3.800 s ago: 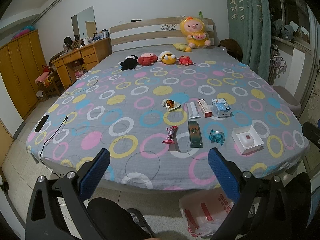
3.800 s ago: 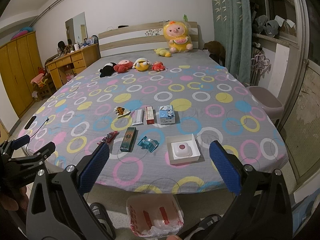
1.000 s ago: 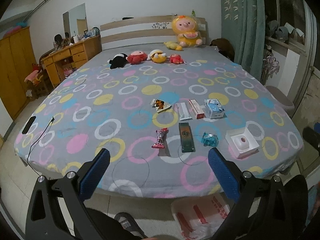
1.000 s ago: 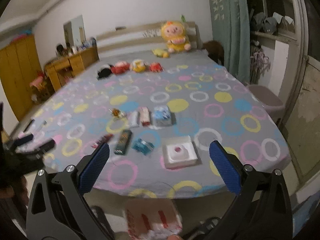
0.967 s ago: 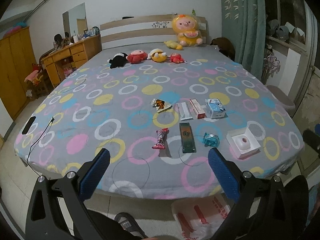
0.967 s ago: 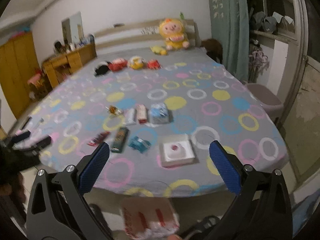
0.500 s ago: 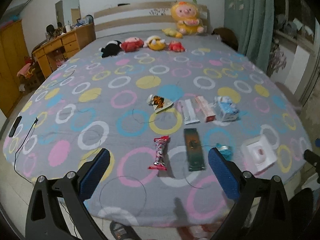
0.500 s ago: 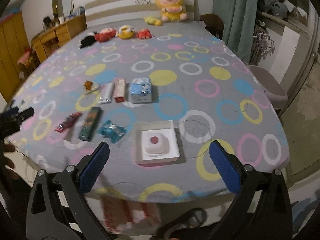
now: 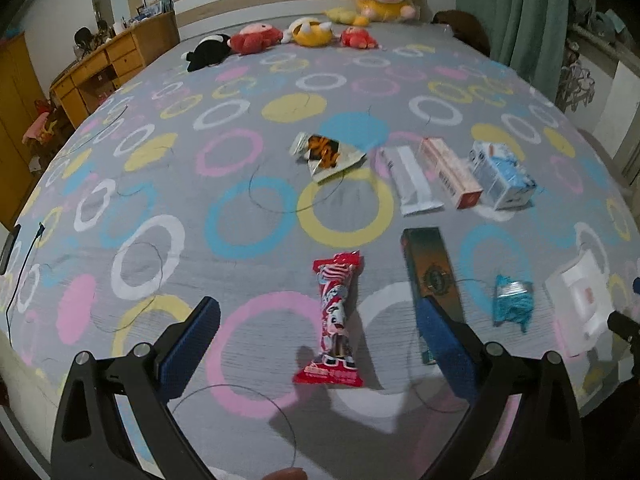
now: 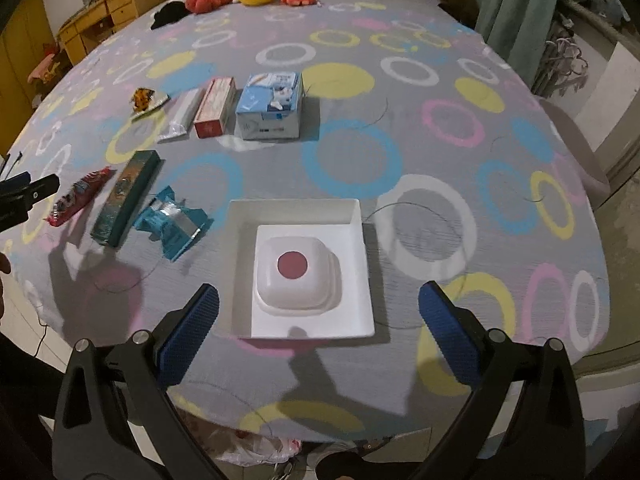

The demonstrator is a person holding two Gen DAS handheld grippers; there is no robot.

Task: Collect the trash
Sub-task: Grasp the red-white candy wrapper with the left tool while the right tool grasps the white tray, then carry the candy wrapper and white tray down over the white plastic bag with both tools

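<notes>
Trash lies in two loose rows near the foot of the bed (image 9: pixel 240 208); nothing has been picked up, and the step in hand looks like the first approach, each gripper lining up on its own piece. The left gripper (image 9: pixel 318 346) hangs with its jaws spread wide and empty, the red candy wrapper (image 9: pixel 336 316) lying lengthwise in the gap between its fingers; the right gripper (image 10: pixel 318 322) is likewise spread and empty, centred just short of the white box (image 10: pixel 300 264) with its white moulded insert. The next move, as I judge it, calls for lowering each one until the fingers straddle its piece, then closing: across the wrapper's narrow width on the left, and probably on one thin wall of the box on the right, since the whole box looks too broad for the jaws.

Beside the wrapper lies the dark green box (image 9: pixel 430 276), close against the left gripper's right finger, so a careless closing could catch it too; the crumpled blue wrapper (image 10: pixel 172 224) sits between that box and the white one. Further up the bed are an orange snack packet (image 9: pixel 328 156), a silver tube (image 9: pixel 414 180), a pink carton (image 9: pixel 448 172) and a blue-and-white carton (image 10: pixel 270 106). A plastic bag (image 10: pixel 256 448) shows below the bed's edge, seemingly the place for the trash, though it is mostly hidden. Plush toys (image 9: pixel 256 38) line the headboard, well apart.
</notes>
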